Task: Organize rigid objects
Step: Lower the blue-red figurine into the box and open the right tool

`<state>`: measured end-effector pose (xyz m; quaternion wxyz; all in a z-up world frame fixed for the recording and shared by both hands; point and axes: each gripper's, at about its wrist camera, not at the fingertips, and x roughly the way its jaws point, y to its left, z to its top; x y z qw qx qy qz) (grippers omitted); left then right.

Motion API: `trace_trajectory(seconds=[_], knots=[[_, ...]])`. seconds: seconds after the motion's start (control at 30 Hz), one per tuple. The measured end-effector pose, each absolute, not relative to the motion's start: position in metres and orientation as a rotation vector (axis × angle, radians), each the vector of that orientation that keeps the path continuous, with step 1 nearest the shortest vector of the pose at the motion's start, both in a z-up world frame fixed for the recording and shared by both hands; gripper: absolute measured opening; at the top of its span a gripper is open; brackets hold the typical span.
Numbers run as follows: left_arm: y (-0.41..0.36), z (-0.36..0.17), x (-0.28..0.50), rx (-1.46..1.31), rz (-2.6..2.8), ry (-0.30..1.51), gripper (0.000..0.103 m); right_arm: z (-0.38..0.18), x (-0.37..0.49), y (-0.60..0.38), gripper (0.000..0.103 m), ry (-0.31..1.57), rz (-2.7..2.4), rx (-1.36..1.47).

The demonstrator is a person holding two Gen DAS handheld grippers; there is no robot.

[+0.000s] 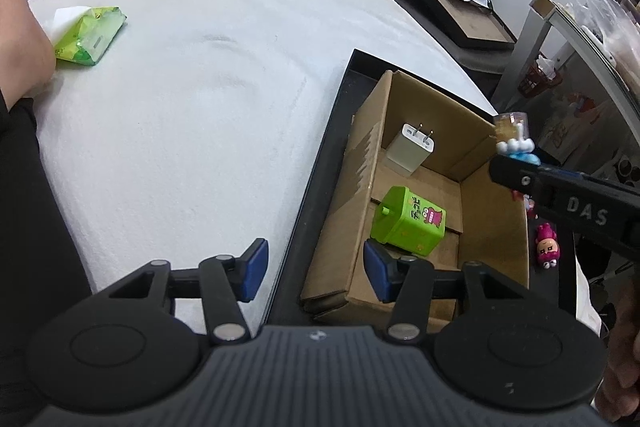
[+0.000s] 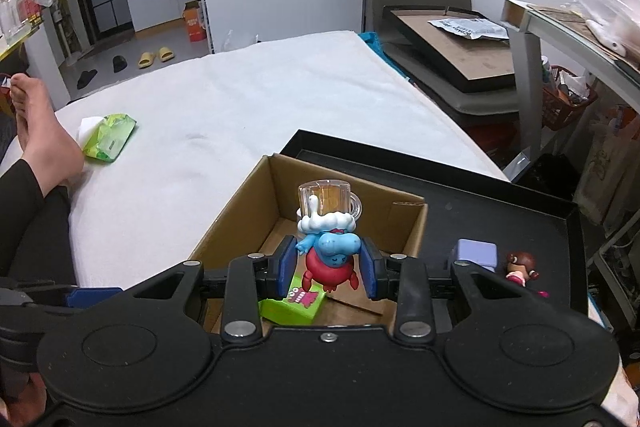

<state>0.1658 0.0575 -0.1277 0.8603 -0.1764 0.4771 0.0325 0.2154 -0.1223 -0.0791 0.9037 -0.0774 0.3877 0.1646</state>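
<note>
the right gripper is clenched on a small figurine, a blue creature with a red body and white foam on its head, topped by a tiny clear beer mug (the pads press its sides, so the hold looks firm but narrow). it hangs above the near part of the cardboard box, which sits inside a black tray. directly below it in the box lies a green toy block, and farther back a white charger leans against the box wall. the left gripper hovers with its jaws apart and nothing between them, straddling the tray's near edge. to place the figurine well, i judge it should be carried a little toward the bare cardboard floor between the green block and the charger, lowered until its base is close to the bottom, and only then let go, since dropping it onto the block would likely tip it. the tall mug end makes it top-heavy, so laying it down gently may be safer than standing it. on the tray floor outside the box a lilac cube and a small doll are not yet sorted. beyond, a green tissue pack lies on the white cloth, near a person's bare foot.
</note>
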Motion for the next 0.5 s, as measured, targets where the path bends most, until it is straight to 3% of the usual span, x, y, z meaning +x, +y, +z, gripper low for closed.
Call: trace_trajectory(seconds=[0.4, 0.47, 0.5], knots=[[0.060, -0.135, 0.168, -0.402, 0.062, 1.017, 0.051, -0.091, 0.222, -0.097, 0.034, 0.813, 0.380, -0.173], [0.059, -0.135, 0.168, -0.394, 0.060, 1.017, 0.051, -0.092, 0.225, -0.095, 0.037, 0.814, 0.366, -0.175], [0.058, -0.135, 0.168, -0.391, 0.060, 1.016, 0.050, -0.092, 0.226, -0.095, 0.046, 0.812, 0.354, -0.176]])
